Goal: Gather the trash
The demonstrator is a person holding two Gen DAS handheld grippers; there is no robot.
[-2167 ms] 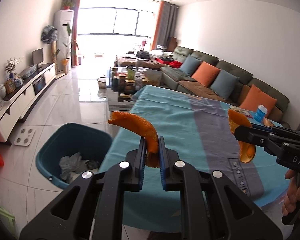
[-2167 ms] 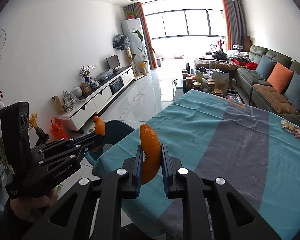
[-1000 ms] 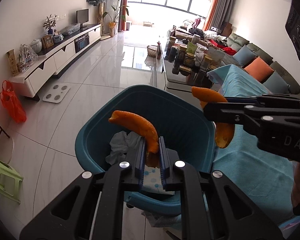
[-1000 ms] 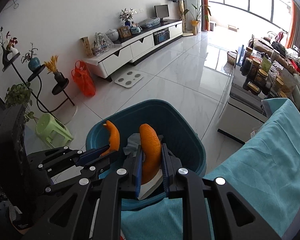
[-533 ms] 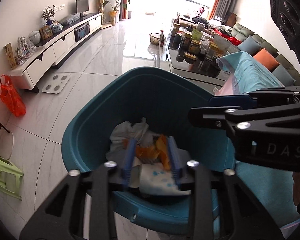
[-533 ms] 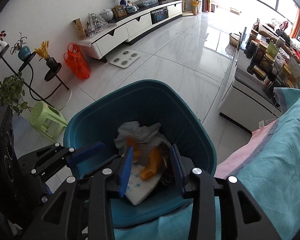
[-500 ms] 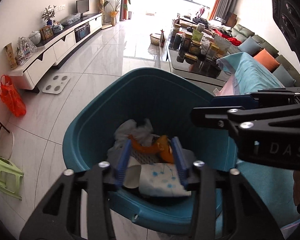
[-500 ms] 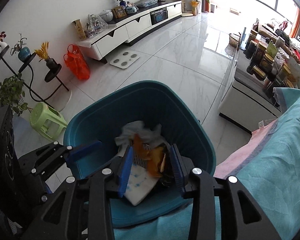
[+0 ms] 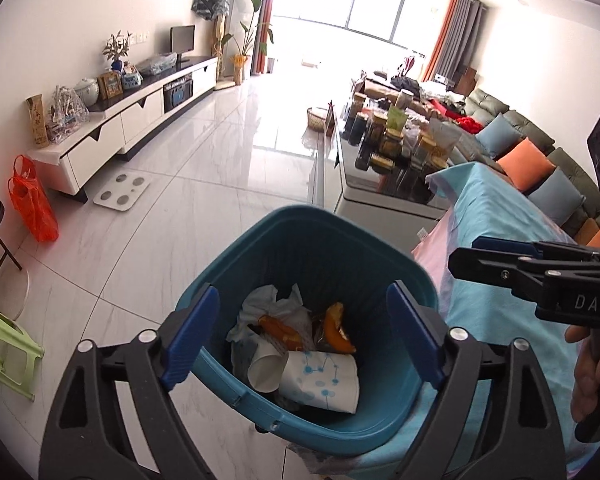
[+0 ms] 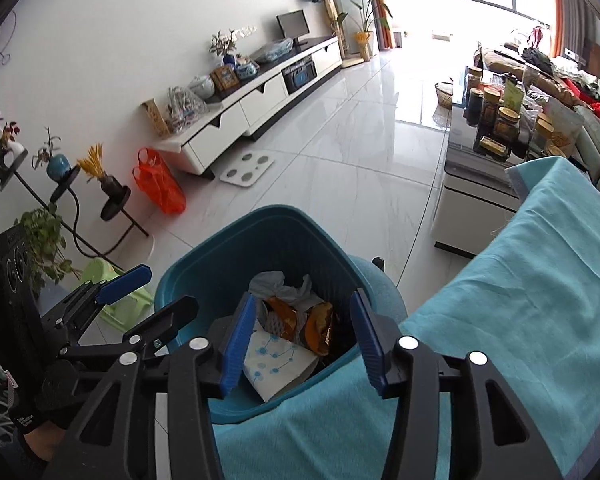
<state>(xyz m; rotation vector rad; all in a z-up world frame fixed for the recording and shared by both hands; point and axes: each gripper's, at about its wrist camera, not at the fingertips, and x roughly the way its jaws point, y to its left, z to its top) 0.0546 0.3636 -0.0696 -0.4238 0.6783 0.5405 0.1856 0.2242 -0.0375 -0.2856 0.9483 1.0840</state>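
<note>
A teal trash bin [image 9: 300, 224] stands on the floor beside the table's teal cloth [image 9: 500, 216]. Two orange peels [image 9: 280, 330] [image 9: 338, 328] lie loose inside it on crumpled tissue [image 9: 268, 300] and a white paper cup [image 9: 320, 380]. My left gripper [image 9: 304, 336] hangs above the bin, jaws opening wide with nothing between them. Over the bin's [image 10: 260, 216] table-side edge, my right gripper [image 10: 304, 344] is also opening and holds nothing; the peels [image 10: 318, 326] lie below it. Each gripper shows in the other's view, the right one [image 9: 466, 254] and the left one [image 10: 160, 292].
A low table crowded with jars [image 9: 392, 152] stands behind the bin. A white TV cabinet [image 9: 140, 120], orange bag [image 9: 32, 208], floor scale [image 9: 122, 196] and green stool [image 9: 4, 344] line the left side. A sofa with cushions [image 9: 540, 152] is far right.
Both grippers went from shut on orange peels to open. The peels dropped into the bin, and both jaws have spread wider since half a second ago.
</note>
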